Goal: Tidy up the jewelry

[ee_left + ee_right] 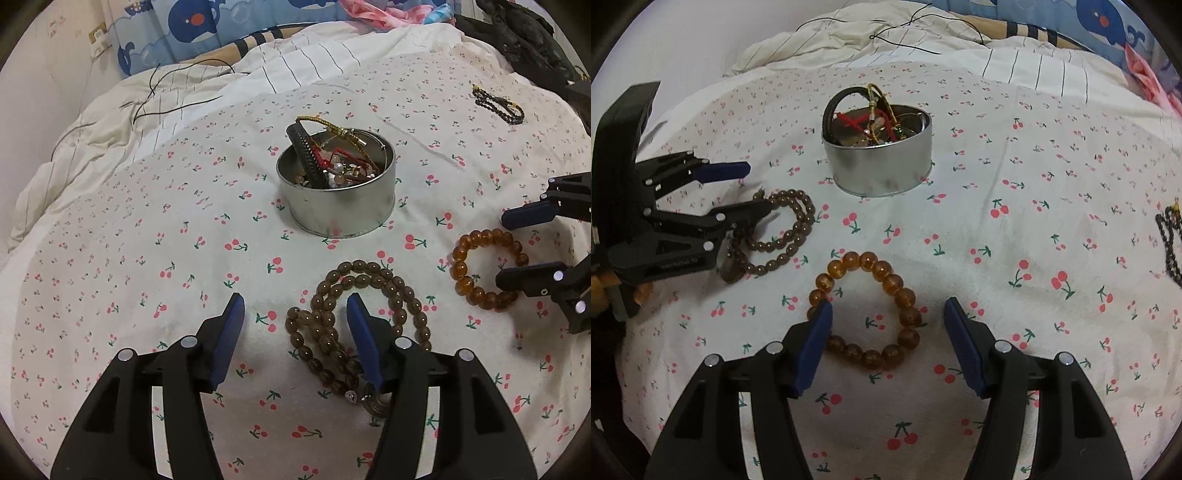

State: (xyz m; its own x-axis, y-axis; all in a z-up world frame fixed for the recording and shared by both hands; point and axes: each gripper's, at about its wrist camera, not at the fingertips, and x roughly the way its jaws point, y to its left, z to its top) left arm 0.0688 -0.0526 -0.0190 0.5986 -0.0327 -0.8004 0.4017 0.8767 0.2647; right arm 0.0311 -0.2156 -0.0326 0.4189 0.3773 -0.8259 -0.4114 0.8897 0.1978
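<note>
A round metal tin (338, 199) holding several bracelets stands on the cherry-print bedspread; it also shows in the right wrist view (879, 162). My left gripper (295, 306) is open, low over a long brown bead necklace (369, 291), its right finger lying inside the loops. In the right wrist view the necklace (783, 236) lies by the left gripper (753, 188). My right gripper (888, 310) is open around an amber bead bracelet (886, 280), which the left wrist view shows as well (476, 266), with the right gripper (506, 247) straddling it.
A dark bead bracelet (498, 103) lies far right on the bedspread, seen at the right edge of the right wrist view (1171, 243). A rumpled white quilt (92, 122) with black cord lies behind. Dark clothing (524, 33) is piled at the back right.
</note>
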